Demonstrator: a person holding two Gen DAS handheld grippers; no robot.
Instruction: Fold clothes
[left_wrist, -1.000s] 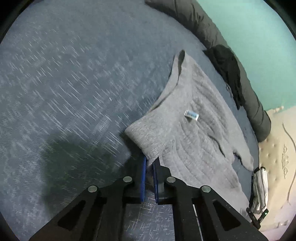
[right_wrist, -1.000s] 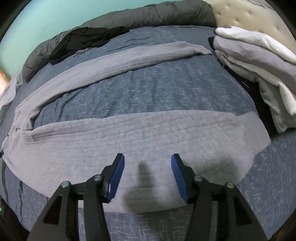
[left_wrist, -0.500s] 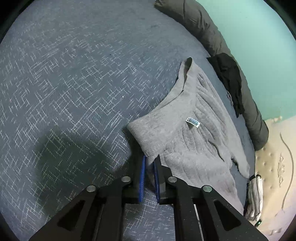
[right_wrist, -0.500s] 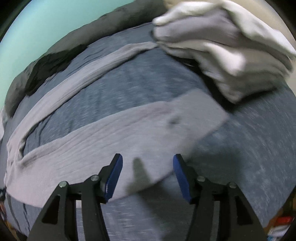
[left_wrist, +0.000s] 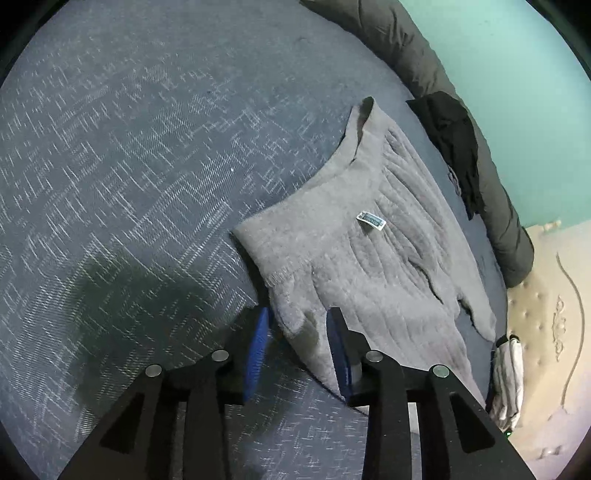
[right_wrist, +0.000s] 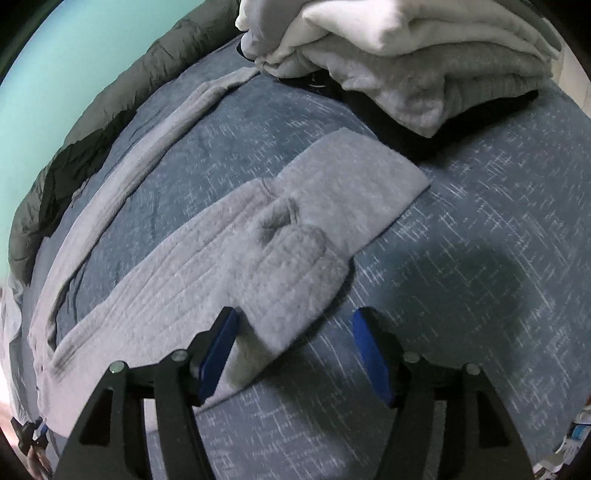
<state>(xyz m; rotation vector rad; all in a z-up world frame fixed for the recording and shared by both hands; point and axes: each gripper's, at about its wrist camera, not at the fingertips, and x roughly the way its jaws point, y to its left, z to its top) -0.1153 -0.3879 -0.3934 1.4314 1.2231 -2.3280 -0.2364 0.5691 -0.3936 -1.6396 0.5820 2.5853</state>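
Left gripper (left_wrist: 297, 341): jaws opening, gray trousers (left_wrist: 369, 266) edge loose between them.
Right gripper (right_wrist: 293, 347): opening wide (trouser cuff (right_wrist: 295, 291) between, untouched).

A bed with a blue-grey white-flecked woven cover (left_wrist: 155, 155) is filling most of both views. A rolled dark grey padded duvet (left_wrist: 406, 44) is lying along the plain teal wall (left_wrist: 517, 92). A beige tufted headboard (left_wrist: 546, 317) is standing at the bed's end.

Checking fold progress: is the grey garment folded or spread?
Mostly spread: grey garment lies long across the bed, only its leg end doubled over.
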